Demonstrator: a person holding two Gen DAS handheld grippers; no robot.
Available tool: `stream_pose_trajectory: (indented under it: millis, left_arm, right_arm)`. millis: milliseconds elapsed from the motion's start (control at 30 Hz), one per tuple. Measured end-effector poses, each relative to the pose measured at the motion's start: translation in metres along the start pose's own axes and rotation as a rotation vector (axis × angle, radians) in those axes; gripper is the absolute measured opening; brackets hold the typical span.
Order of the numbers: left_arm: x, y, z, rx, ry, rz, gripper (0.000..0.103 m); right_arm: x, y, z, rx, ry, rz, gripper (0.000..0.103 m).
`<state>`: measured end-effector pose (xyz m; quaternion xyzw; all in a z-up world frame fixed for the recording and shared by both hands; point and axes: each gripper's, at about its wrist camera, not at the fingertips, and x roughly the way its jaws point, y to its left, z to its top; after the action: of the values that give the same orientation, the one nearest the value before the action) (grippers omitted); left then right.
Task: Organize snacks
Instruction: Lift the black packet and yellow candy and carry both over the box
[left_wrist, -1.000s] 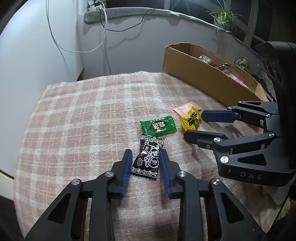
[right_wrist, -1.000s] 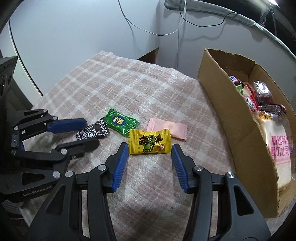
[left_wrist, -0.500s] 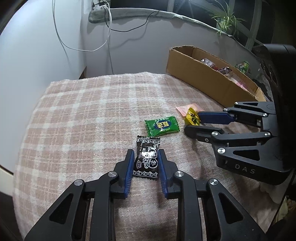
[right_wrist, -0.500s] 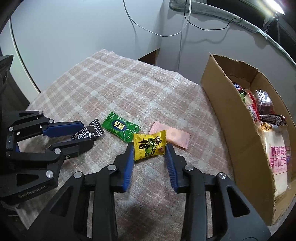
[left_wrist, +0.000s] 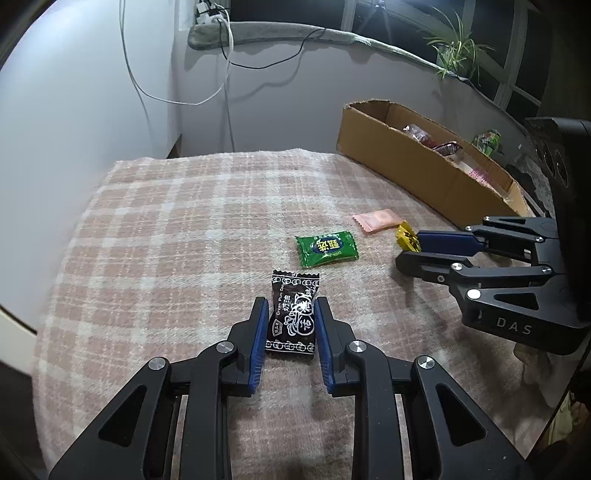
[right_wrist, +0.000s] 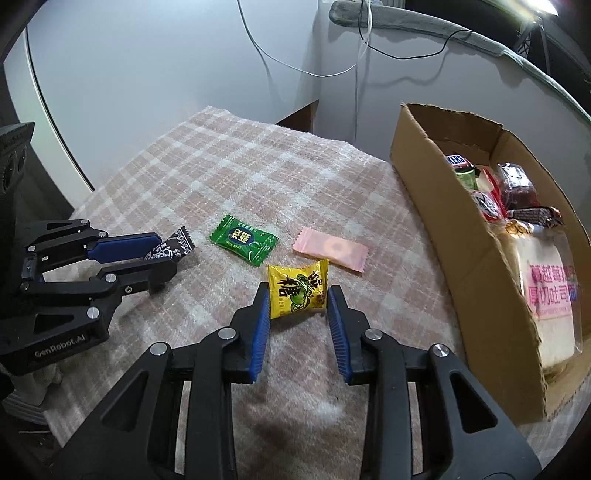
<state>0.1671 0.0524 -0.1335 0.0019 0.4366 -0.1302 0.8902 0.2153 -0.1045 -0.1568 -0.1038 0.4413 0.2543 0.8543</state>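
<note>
My left gripper (left_wrist: 289, 314) is shut on a black candy packet (left_wrist: 293, 316), held just above the plaid cloth; it also shows in the right wrist view (right_wrist: 162, 258). My right gripper (right_wrist: 297, 295) is shut on a yellow candy packet (right_wrist: 297, 288), lifted slightly; it shows in the left wrist view (left_wrist: 408, 245) with the yellow packet (left_wrist: 405, 236) between its pads. A green candy packet (left_wrist: 327, 248) (right_wrist: 243, 239) and a pink packet (left_wrist: 376, 220) (right_wrist: 330, 250) lie on the cloth between the grippers.
A long cardboard box (right_wrist: 465, 243) (left_wrist: 413, 168) with several snacks and a bread pack (right_wrist: 546, 295) stands at the right of the plaid-covered table (left_wrist: 184, 229). White wall and hanging cables (left_wrist: 225, 77) are behind. The table edge falls off at the left.
Both grippers closed from open onto their packets: left on the black one, right on the yellow one. Both then lifted and pulled back slightly with them.
</note>
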Motion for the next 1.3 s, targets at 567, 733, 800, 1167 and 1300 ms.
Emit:
stream_pose_trajectory:
  millis: [567,733,800,1167,1300]
  left_arm:
    - [-0.026,-0.035,0.018,0.046,-0.072,-0.014,0.023]
    - [-0.028,-0.048,0.024,0.063,-0.083,-0.029,0.023]
    - [-0.028,-0.055,0.028,0.071,-0.087,-0.035,0.023]
    - [-0.021,-0.103,0.058,0.126,-0.114,-0.090,0.023]
    - [-0.016,-0.117,0.066,0.138,-0.121,-0.110,0.023]
  right_arm:
    - [-0.052,-0.018,-0.013,0.050,-0.076,0.035,0.031]
    - [-0.073,-0.029,-0.016,0.062,-0.108,0.041,0.031]
    - [-0.080,-0.033,-0.017,0.065,-0.119,0.039,0.031]
    - [-0.116,-0.080,-0.026,0.113,-0.169,0.000,0.031]
    - [-0.125,-0.102,-0.030,0.138,-0.177,-0.028,0.031]
